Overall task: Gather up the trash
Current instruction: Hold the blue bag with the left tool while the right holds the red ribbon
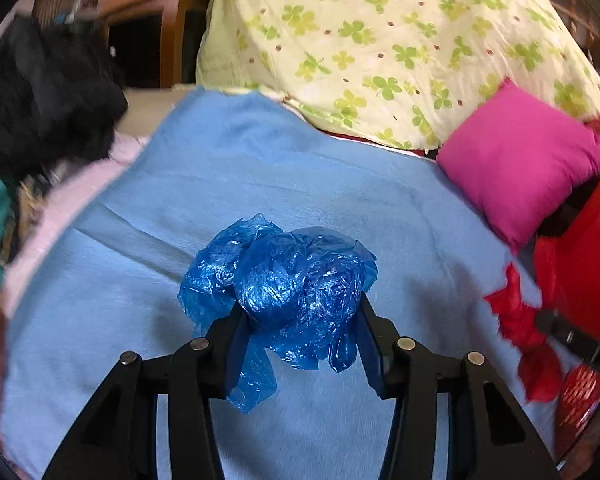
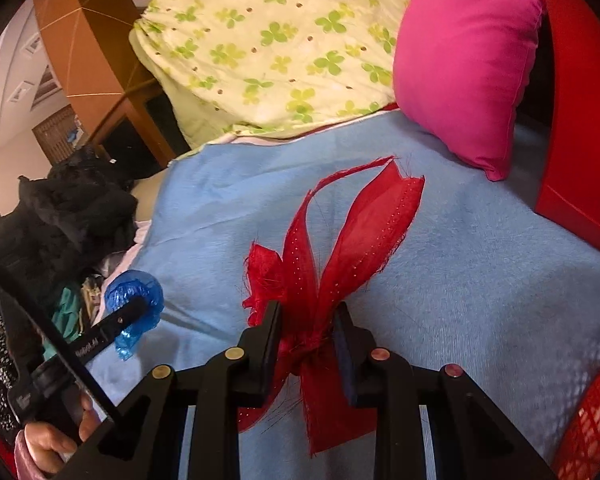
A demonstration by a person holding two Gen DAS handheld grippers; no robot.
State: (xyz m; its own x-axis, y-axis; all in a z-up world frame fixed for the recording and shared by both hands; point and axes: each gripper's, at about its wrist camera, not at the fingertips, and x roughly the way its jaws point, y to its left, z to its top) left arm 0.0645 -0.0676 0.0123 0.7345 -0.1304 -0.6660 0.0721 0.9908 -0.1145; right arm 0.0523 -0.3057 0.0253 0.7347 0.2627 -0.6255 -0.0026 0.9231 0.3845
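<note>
Holding: left tongs (image 1: 298,312) clenched on a crumpled blue plastic bag (image 1: 284,276), pads pressing both sides of the wad.
Right tongs (image 2: 308,322): clamped tight on a red mesh ribbon scrap (image 2: 340,236), its loops fanning forward past the tips.
Step in hand: both pieces of trash look gripped and raised just above the blue blanket (image 1: 260,168).
Next move: likely carrying both to a bin; the red basket (image 2: 592,420) at the lower right may serve, though that is a guess.
Surface: a bed, with a clover-print quilt (image 1: 380,32) and pink pillow (image 1: 520,160) beyond.
Room: dark clothes (image 2: 60,216) piled left, wooden furniture behind.
</note>
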